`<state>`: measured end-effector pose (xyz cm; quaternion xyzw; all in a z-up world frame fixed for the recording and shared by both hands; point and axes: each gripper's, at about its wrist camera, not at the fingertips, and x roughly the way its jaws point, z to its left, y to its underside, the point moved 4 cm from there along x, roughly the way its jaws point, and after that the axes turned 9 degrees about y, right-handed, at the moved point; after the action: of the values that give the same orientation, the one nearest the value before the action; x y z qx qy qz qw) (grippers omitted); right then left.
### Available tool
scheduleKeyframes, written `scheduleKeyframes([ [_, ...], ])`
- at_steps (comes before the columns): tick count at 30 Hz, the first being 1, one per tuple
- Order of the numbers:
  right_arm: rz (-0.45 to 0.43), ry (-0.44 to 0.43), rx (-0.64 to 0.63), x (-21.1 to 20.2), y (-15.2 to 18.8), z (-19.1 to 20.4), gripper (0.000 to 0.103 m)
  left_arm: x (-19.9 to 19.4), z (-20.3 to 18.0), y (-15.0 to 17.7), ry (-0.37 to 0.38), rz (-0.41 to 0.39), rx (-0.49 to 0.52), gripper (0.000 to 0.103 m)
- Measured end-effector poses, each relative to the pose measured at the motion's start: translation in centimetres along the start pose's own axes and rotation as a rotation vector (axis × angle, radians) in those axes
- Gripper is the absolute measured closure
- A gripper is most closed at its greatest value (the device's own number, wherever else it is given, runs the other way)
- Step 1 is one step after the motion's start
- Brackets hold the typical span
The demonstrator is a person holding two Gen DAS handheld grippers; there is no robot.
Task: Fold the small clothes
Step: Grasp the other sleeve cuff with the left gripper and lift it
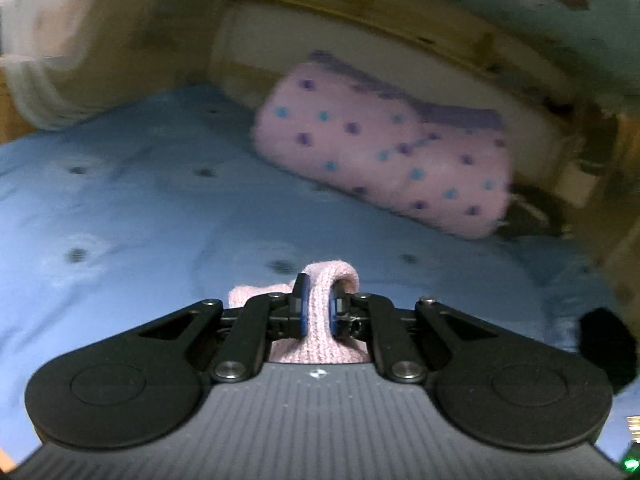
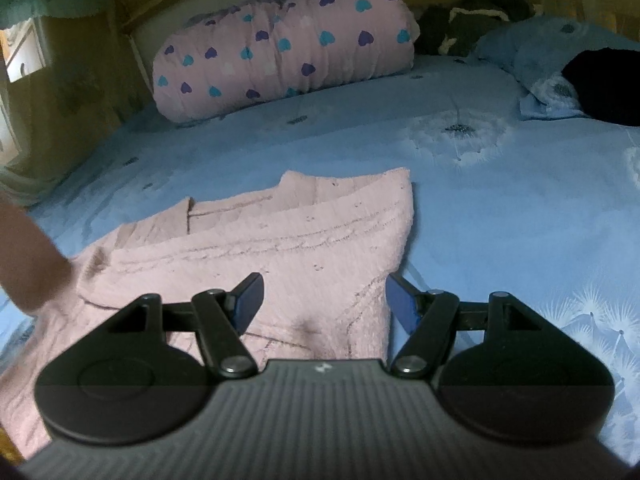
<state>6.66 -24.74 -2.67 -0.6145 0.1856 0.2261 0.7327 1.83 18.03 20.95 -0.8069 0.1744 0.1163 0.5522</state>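
Note:
A pink knitted garment lies partly folded on the blue bedsheet. My left gripper is shut on a bunched fold of the pink knit and holds it above the sheet; that view is blurred. My right gripper is open, its blue-padded fingers spread just above the near right part of the garment, not holding anything. A blurred hand or arm shows at the garment's left edge.
A rolled pink quilt with hearts lies at the head of the bed, also in the left wrist view. A blue pillow with a black cloth lies at the right. Wooden bed frame behind.

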Motion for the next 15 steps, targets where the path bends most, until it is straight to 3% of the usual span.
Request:
scheduleKeyframes([
  [7,-0.028,-0.021,0.018,-1.0,-0.5,-0.3,0.034,5.0,-10.0,2.5,0.119,0.064,0.045,0.092],
  [15,-0.006,-0.015,0.064,-1.0,-0.7,-1.3,0.034,12.9,-15.6,10.1,0.161,0.230,0.081,0.092],
])
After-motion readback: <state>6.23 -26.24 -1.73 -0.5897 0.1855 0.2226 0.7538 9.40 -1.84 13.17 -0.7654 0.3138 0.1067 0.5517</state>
